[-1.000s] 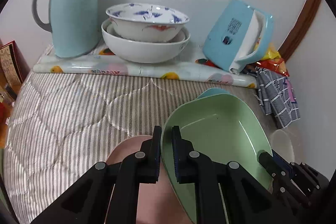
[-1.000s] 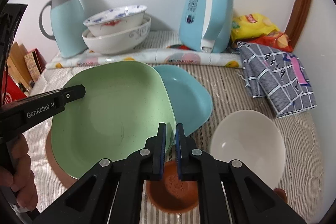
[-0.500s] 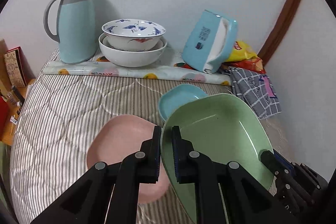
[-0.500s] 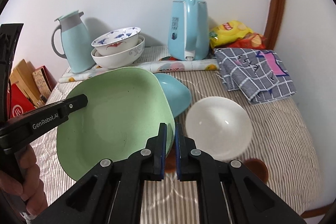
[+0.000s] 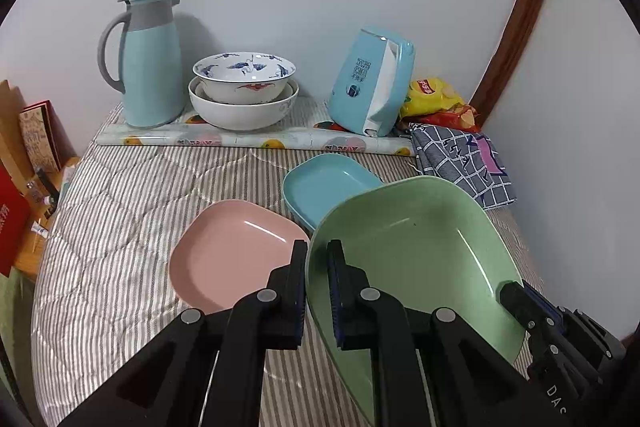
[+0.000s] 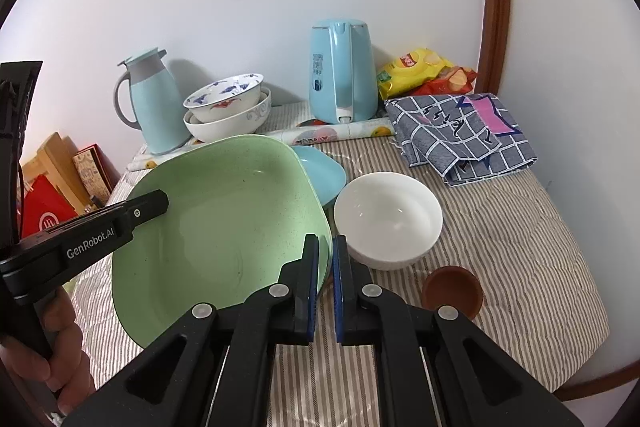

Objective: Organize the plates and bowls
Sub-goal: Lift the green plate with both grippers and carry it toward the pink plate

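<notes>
A large green plate hangs above the striped table, held from both sides. My left gripper is shut on its left rim, and my right gripper is shut on the right rim of the green plate. Below it lie a pink plate and a blue plate, whose edge shows past the green plate as the blue plate. To the right sit a white bowl and a small brown bowl. Two stacked patterned bowls stand at the back.
At the back stand a light-blue thermos jug, a blue kettle, snack bags and a rolled mat. A checked cloth lies at the right. Boxes sit off the left edge. A hand grips the left tool.
Both grippers have risen and pulled back with the green plate. The pink plate, the blue plate, the white bowl and the brown bowl have come into fuller view below.
</notes>
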`<action>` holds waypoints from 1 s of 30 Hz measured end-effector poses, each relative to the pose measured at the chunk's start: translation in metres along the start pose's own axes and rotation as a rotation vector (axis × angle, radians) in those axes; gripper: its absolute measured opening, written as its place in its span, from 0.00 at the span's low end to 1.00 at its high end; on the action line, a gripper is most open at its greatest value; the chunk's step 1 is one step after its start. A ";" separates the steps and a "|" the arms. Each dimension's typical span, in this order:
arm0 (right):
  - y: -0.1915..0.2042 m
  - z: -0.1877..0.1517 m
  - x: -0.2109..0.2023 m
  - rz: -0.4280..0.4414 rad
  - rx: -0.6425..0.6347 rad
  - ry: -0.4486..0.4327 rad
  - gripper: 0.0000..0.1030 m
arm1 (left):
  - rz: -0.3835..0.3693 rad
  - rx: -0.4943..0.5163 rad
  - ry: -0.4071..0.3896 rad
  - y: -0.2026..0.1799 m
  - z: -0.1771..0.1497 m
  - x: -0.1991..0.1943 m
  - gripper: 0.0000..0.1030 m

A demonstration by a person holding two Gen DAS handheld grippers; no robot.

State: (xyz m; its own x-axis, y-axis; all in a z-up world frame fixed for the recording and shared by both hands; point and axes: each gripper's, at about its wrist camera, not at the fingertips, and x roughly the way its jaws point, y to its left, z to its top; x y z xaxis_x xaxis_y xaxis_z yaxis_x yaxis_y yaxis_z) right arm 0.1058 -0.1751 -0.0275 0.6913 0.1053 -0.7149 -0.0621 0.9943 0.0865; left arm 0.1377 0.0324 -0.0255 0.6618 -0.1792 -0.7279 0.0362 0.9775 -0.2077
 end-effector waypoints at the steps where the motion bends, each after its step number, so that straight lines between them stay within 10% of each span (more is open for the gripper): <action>1: 0.000 0.000 -0.001 0.002 0.001 -0.001 0.06 | 0.002 0.000 -0.001 -0.001 -0.001 -0.002 0.10; 30: 0.054 -0.018 0.009 0.068 -0.072 0.021 0.05 | 0.081 -0.076 -0.005 0.060 -0.023 -0.020 0.10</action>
State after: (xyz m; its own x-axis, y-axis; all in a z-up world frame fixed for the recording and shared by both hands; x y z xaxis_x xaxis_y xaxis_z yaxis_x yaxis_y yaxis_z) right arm 0.0955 -0.1204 -0.0414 0.6684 0.1723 -0.7236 -0.1603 0.9833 0.0860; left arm 0.1095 0.0920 -0.0382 0.6643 -0.0988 -0.7409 -0.0743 0.9776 -0.1970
